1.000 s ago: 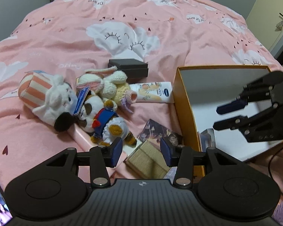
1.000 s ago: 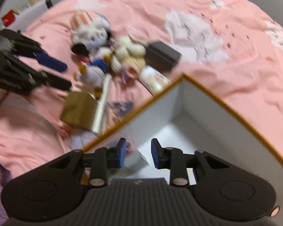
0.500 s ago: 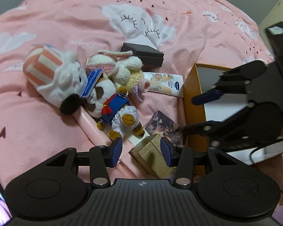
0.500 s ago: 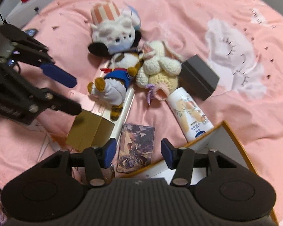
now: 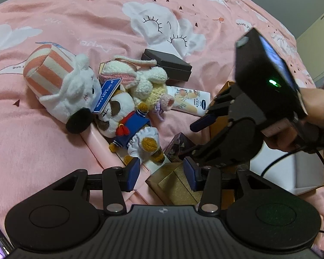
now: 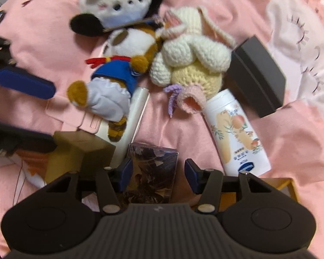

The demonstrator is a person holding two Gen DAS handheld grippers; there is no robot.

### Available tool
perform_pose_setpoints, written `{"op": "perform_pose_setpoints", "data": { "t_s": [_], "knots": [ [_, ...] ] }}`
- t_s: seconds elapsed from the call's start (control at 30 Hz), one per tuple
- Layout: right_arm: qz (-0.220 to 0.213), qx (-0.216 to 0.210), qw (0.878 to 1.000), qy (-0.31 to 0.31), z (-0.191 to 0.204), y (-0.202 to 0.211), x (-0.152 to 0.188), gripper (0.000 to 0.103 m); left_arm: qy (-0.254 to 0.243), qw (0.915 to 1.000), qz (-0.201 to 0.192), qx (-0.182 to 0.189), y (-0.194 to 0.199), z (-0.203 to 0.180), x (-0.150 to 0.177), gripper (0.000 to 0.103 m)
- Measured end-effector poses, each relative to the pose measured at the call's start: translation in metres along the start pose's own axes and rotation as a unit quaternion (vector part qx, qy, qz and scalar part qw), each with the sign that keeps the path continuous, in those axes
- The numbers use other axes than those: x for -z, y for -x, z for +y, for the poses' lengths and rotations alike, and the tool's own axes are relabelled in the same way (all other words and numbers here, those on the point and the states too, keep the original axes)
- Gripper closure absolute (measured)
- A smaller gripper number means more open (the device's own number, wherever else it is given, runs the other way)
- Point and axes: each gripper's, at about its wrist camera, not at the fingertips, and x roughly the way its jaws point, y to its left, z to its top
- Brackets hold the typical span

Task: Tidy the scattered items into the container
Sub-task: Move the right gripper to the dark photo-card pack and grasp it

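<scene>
Beneath the right gripper (image 6: 158,176), jaws apart and empty, lies the dark picture card (image 6: 151,168): pick-up step, needs lowering and closing. Left gripper (image 5: 161,173) open over the gold box (image 5: 175,185). Beyond, plush toys (image 6: 127,49); container (image 5: 308,172) just beside.

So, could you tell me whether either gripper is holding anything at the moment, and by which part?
Nothing is held. The left gripper stands open above the gold box, and the right gripper is open over the dark card.

Pink cloud-print bed (image 5: 80,17): plush toys (image 5: 71,90), dark box (image 5: 168,67), lotion tube (image 6: 237,133), gold box (image 5: 175,185), perhaps a card pack (image 6: 153,168).
</scene>
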Motion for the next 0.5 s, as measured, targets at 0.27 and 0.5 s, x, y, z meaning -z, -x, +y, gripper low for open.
{"op": "perform_pose_setpoints", "data": {
  "t_s": [0.27, 0.5],
  "knots": [
    [0.044, -0.032, 0.998, -0.026, -0.013, -0.029, -0.009, 0.035, 0.001, 0.9998, -0.014, -0.015, -0.002, 0.003, -0.001, 0.051],
    [0.043, -0.052, 0.997, -0.048, -0.021, -0.038, -0.007, 0.033, -0.003, 0.9999, -0.009, -0.014, -0.007, 0.002, 0.002, 0.051]
  ]
}}
